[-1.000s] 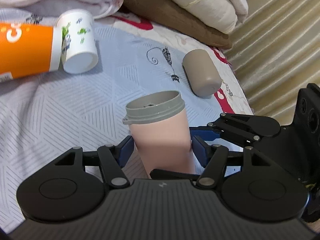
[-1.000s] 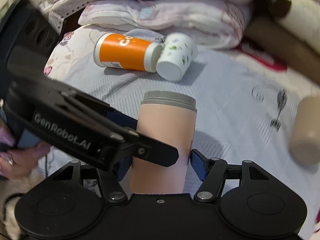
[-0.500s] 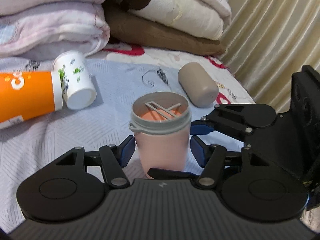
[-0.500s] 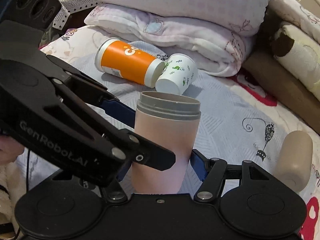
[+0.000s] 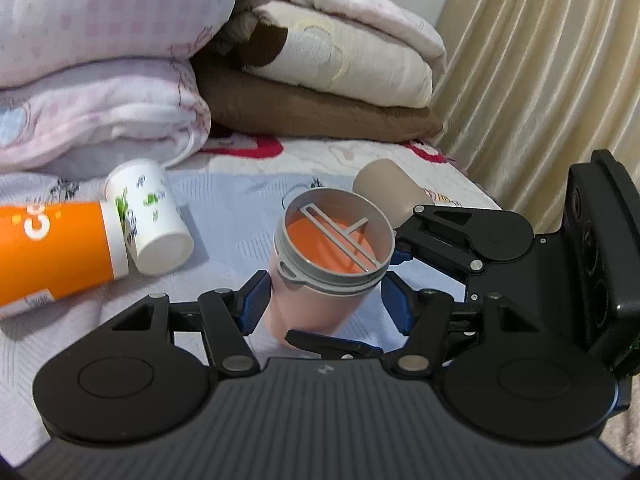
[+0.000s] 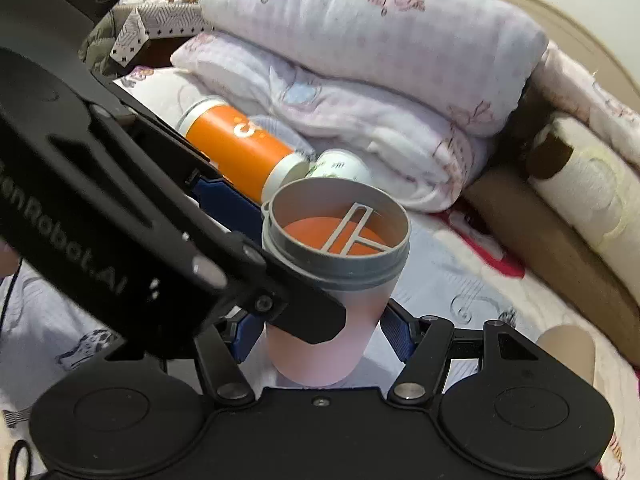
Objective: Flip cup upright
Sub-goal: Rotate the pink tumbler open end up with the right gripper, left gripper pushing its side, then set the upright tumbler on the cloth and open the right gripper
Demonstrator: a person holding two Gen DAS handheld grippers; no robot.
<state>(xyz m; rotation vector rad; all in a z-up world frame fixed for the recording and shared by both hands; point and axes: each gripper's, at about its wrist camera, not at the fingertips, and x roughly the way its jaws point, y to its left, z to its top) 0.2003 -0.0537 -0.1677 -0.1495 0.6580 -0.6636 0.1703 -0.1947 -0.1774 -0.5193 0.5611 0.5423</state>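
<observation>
1. While standing upright on the bed, one pink cup with a grey rim is showing an orange inside.
2. Left tool and right tool are both sitting spread around it, gaps visible.
3. Three other containers are lying farther off: orange tube, white cup, beige cup.

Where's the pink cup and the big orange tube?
Pink plastic cup with grey rim (image 5: 308,304), left wrist view, on its pink side wall.
Big orange tube lying on the bed (image 6: 240,148), right wrist view, on its orange middle.
</observation>
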